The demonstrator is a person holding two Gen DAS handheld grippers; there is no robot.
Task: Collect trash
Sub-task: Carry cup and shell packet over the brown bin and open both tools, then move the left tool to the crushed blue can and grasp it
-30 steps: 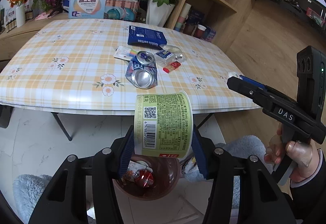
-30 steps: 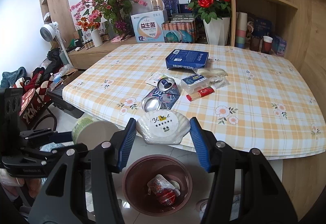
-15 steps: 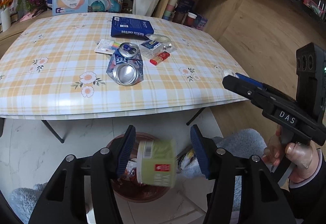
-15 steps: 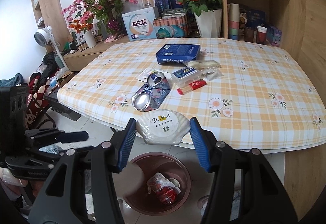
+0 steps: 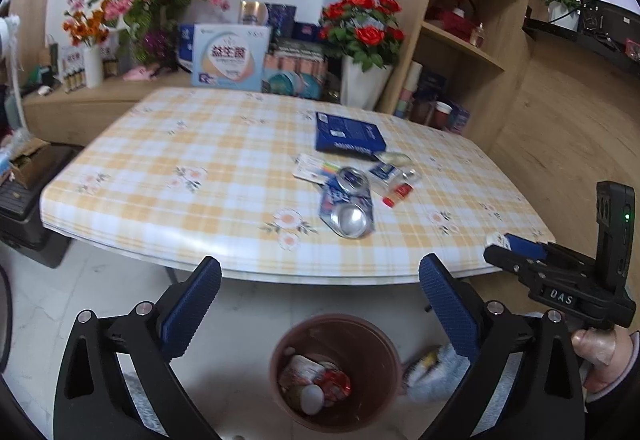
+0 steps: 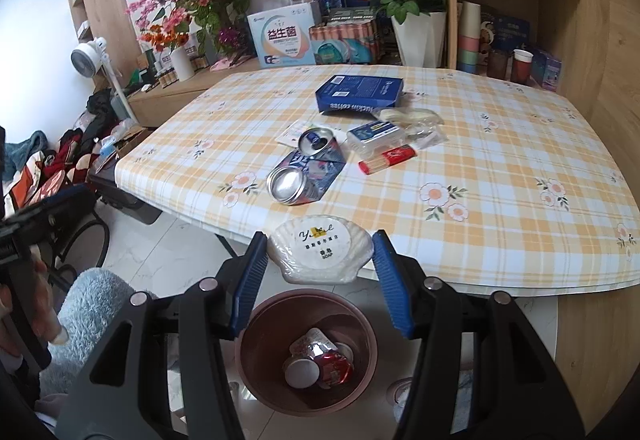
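My left gripper [image 5: 320, 268] hangs over the brown bin [image 5: 336, 320] on the floor, its jaws opening wide with nothing between them. A pale round cup end [image 5: 312, 398] lies in the bin among red wrappers. My right gripper [image 6: 320, 240] is shut on a white shell-shaped soap pack [image 6: 320, 254], held above the bin [image 6: 360, 324] at the table's front edge. On the checked table [image 6: 500, 200] lie a crushed can [image 6: 308, 168], a blue box [image 6: 360, 92], a red tube [image 6: 386, 160] and small wrappers.
A wooden shelf unit [image 5: 460, 40] stands right of the table. Flower vases and boxes line the back. A black case [image 5: 24, 208] and clutter sit on the floor at left. Fluffy blue slippers [image 6: 92, 304] lie beside the bin.
My left gripper let go of the green cup, which dropped into the bin, and its jaws spread wide as the view tilted up. My right gripper kept still with the soap pack.
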